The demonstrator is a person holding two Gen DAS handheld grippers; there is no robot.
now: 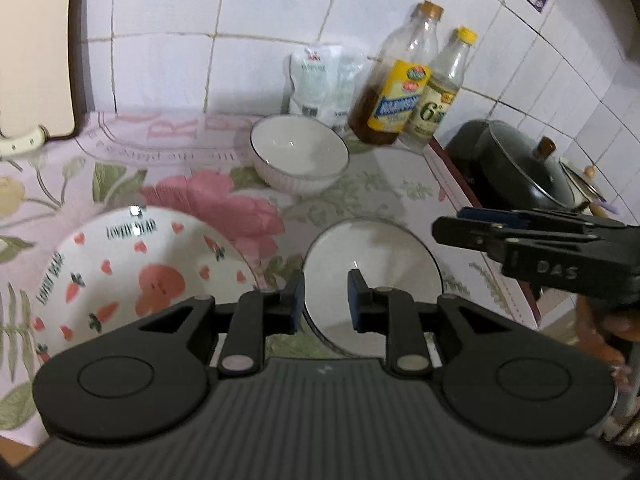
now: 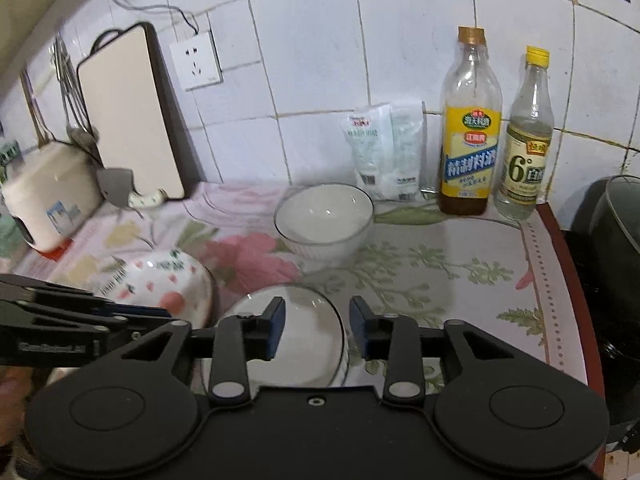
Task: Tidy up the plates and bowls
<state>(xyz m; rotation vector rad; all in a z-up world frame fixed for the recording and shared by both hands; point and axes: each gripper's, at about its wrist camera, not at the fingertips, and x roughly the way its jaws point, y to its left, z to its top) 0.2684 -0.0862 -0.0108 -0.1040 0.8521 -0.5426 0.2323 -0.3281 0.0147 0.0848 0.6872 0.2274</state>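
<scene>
On the floral-clothed surface (image 1: 192, 188), between the carrot-printed ceramic plate (image 1: 132, 276) and the far white ribbed bowl (image 1: 298, 156), sits the near black-rimmed white bowl (image 1: 372, 280); left gripper (image 1: 323, 300) and right gripper (image 2: 317, 330) jaws apart, empty; we should straddle one rim squarely before closing.

Floral-clothed counter (image 2: 460, 276) bears two bowls (image 2: 324, 220), patterned plate (image 1: 132, 276), perhaps bottles (image 2: 470, 128).

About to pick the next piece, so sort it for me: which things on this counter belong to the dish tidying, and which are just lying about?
For the job:
- bear-print plate
- near white bowl
- far white bowl

Just lying about:
- brown-capped bottle
- yellow-capped bottle
- white pouches
- cutting board
- lidded pot
- small white appliance
</scene>
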